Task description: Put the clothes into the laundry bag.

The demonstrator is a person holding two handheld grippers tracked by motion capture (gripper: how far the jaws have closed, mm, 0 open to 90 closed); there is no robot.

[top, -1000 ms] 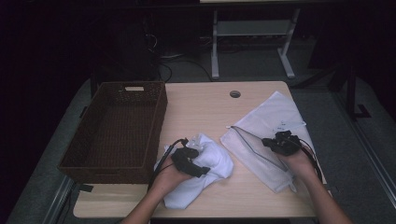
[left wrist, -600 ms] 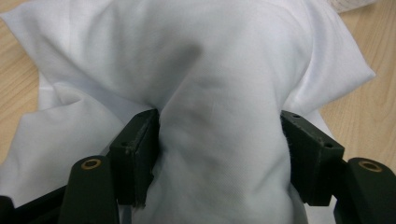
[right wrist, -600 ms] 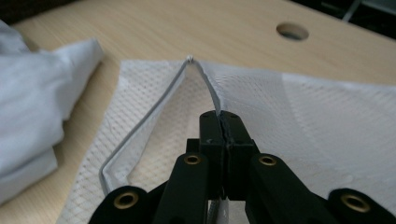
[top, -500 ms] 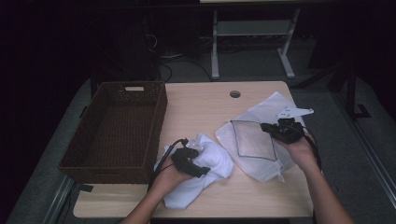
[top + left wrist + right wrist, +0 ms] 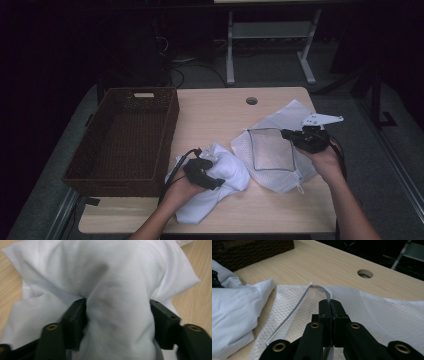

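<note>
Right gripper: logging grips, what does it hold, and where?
Right gripper, shut, pinches the white mesh laundry bag by its opening's edge band.

A light wooden table (image 5: 215, 115) carries a dark wicker basket (image 5: 125, 137) at its left; right of the basket lie a white cloth (image 5: 220, 187), then a mesh bag (image 5: 280, 150)

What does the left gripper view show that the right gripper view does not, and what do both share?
Left gripper view: the left claw with its jaws on either side of a bunched fold of the white cloth.

Right gripper view: the right claw shut on the mesh bag at its opening edge, the wicker basket, and the table's round hole.

Both: the white cloth and the wooden table.
</note>
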